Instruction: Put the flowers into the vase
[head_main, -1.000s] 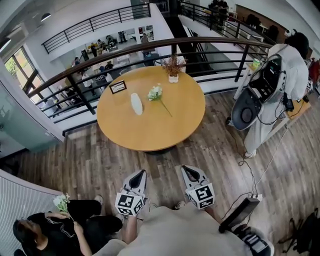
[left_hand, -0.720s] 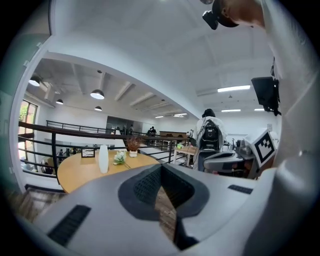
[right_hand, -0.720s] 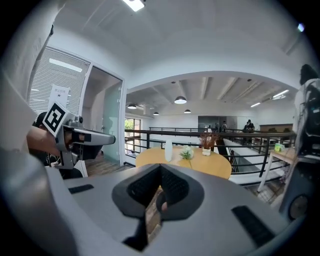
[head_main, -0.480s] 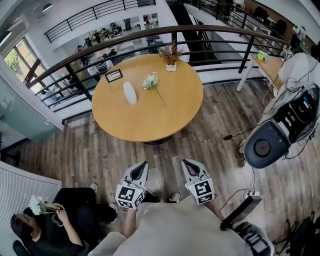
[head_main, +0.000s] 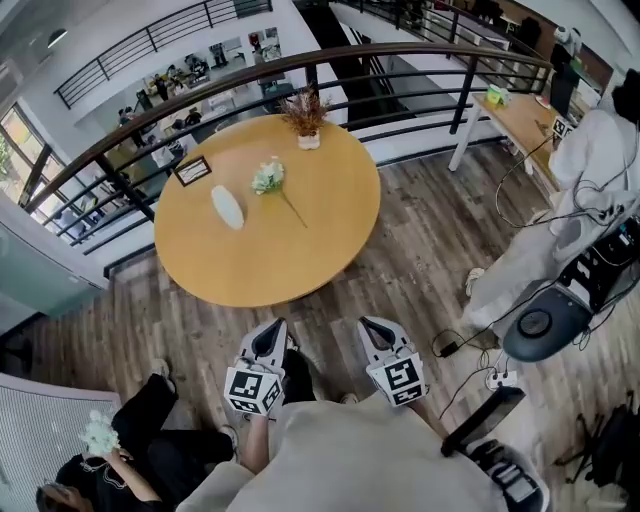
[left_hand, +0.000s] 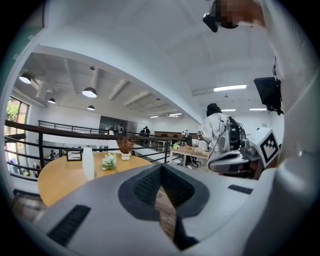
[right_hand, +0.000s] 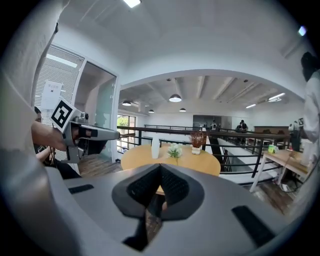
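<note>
A slim white vase (head_main: 228, 207) stands on the round wooden table (head_main: 300, 265). To its right lies a white flower bunch (head_main: 268, 178) with a long stem. Both also show far off in the left gripper view, the vase (left_hand: 88, 163) and the flowers (left_hand: 109, 161), and in the right gripper view, the vase (right_hand: 155, 148) and the flowers (right_hand: 174, 150). My left gripper (head_main: 275, 328) and right gripper (head_main: 372, 325) hang side by side over the floor, well short of the table. Both are shut with nothing between the fingers (left_hand: 161, 167) (right_hand: 160, 166).
A pot of dried flowers (head_main: 305, 118) and a small picture frame (head_main: 192, 170) sit at the table's far side, against a black railing (head_main: 420, 60). A person in white with wheeled equipment (head_main: 540, 325) stands at the right. A seated person (head_main: 120, 460) holding flowers is at the lower left.
The head view has swung: the table sits further left in it and the person in white has shifted at the right. Both grippers stay shut and low before me.
</note>
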